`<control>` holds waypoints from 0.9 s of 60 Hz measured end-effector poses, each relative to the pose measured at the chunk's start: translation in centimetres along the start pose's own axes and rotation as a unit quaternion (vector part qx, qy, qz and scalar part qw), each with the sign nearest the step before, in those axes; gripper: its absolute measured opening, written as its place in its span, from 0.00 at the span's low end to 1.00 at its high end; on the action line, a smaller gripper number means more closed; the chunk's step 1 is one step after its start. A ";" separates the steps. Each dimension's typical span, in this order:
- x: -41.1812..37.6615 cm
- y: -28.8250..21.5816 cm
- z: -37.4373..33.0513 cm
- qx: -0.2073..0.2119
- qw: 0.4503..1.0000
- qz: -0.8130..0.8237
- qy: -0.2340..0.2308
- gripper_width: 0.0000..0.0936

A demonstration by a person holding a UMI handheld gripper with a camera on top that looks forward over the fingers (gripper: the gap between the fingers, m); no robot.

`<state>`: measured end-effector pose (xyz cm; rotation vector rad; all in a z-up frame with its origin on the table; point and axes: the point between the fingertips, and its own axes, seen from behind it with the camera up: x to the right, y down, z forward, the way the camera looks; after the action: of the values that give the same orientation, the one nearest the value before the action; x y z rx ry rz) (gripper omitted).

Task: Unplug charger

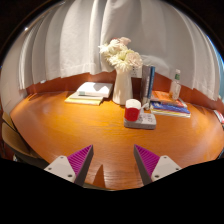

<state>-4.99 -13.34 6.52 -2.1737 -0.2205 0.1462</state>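
My gripper is open and empty, its two magenta pads spread wide above the near part of a round wooden table. No charger or plug can be made out in this view. Well beyond the fingers a red cup rests on a grey flat box or book. Behind it stands a white vase with white and pale yellow flowers.
A stack of papers or books lies at the far left of the table. Upright books, a flat stack of books and a small bottle stand at the far right. White curtains hang behind. A chair edge shows left.
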 end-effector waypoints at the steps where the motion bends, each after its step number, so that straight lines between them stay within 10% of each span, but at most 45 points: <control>1: 0.6 -0.3 0.7 -0.005 1.000 0.002 0.004 0.87; 28: 7.8 -9.4 16.2 0.043 0.998 0.004 0.044 0.86; 34: 8.2 -9.6 17.7 0.041 0.998 0.001 0.052 0.55; 49: 8.7 -10.2 17.4 0.012 0.996 0.049 0.076 0.42; 54: 11.1 -19.1 12.9 0.112 0.984 0.063 0.120 0.42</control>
<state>1.46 10.09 14.46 -1.9591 0.0698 -0.0204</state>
